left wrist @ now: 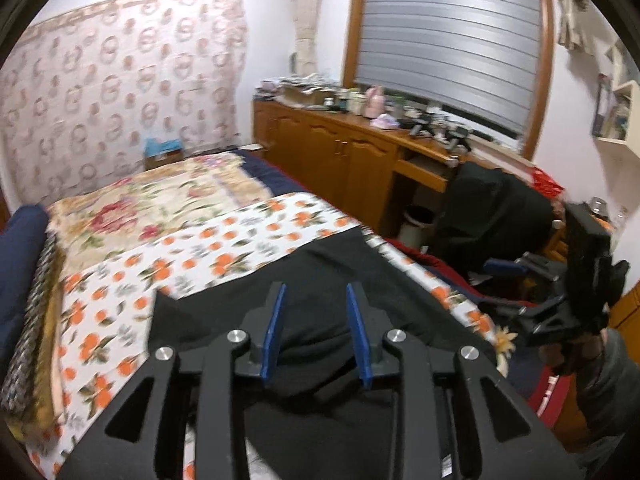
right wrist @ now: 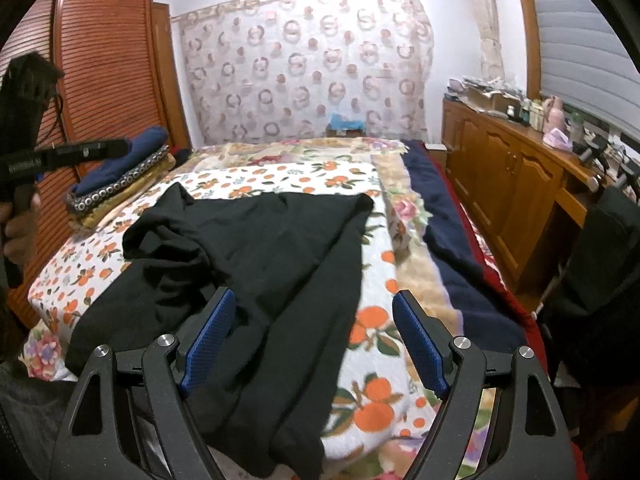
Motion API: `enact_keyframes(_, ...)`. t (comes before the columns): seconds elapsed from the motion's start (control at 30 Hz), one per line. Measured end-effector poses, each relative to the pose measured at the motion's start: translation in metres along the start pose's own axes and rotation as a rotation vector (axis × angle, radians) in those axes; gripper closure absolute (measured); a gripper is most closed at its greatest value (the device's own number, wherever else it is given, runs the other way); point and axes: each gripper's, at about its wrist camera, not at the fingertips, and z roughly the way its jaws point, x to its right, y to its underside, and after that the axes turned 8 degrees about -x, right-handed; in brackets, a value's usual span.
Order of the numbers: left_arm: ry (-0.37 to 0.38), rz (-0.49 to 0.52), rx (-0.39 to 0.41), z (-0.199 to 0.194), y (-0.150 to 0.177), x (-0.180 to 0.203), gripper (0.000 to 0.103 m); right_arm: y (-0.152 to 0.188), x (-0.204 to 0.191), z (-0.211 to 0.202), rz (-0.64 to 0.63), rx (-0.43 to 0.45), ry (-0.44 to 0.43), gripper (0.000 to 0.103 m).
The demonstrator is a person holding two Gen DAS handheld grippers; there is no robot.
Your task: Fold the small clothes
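Observation:
A black garment (right wrist: 260,240) lies rumpled on the orange-print cloth (right wrist: 320,172) that covers the bed, one sleeve bunched at its left. My right gripper (right wrist: 316,300) hovers open over the garment's near right edge, blue pads wide apart and nothing between them. My left gripper (left wrist: 316,292) stands open just above the black garment (left wrist: 320,264), its blue pads apart and gripping no cloth. In the right wrist view the left gripper (right wrist: 120,147) shows at the far left, held by a hand (right wrist: 16,224) above the bed's left side.
A stack of folded clothes (right wrist: 120,184) sits at the bed's left edge. A wooden cabinet (left wrist: 340,160) with a cluttered top runs along the right wall. A chair draped in dark clothing (left wrist: 492,216) and a waste bin (left wrist: 416,220) stand beside the bed. A slatted wardrobe (right wrist: 104,60) stands behind the stack.

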Motion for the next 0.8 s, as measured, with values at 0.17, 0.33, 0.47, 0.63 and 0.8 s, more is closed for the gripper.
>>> enact_keyframes(0.17,-0.046,-0.086,-0.007,-0.01,0.03,-0.036,0.074,-0.02,-0.024,0.019,-0.057,-0.004,-0.041,0.02)
enact_keyframes(0.33,-0.091,-0.147,-0.02,-0.015,0.055,-0.063,0.074,-0.044,-0.057,0.042,-0.133,-0.017,-0.087,0.02)
enact_keyframes(0.47,-0.115,-0.177,-0.032,-0.017,0.071,-0.078,0.074,-0.062,-0.083,0.06,-0.202,-0.038,-0.124,0.02)
enact_keyframes(0.63,-0.127,-0.223,-0.026,-0.025,0.09,-0.094,0.074,-0.081,-0.123,0.083,-0.312,-0.074,-0.166,0.02)
enact_keyframes(0.8,-0.151,-0.24,-0.02,-0.033,0.101,-0.102,0.074,-0.09,-0.165,0.109,-0.423,-0.13,-0.22,0.02)
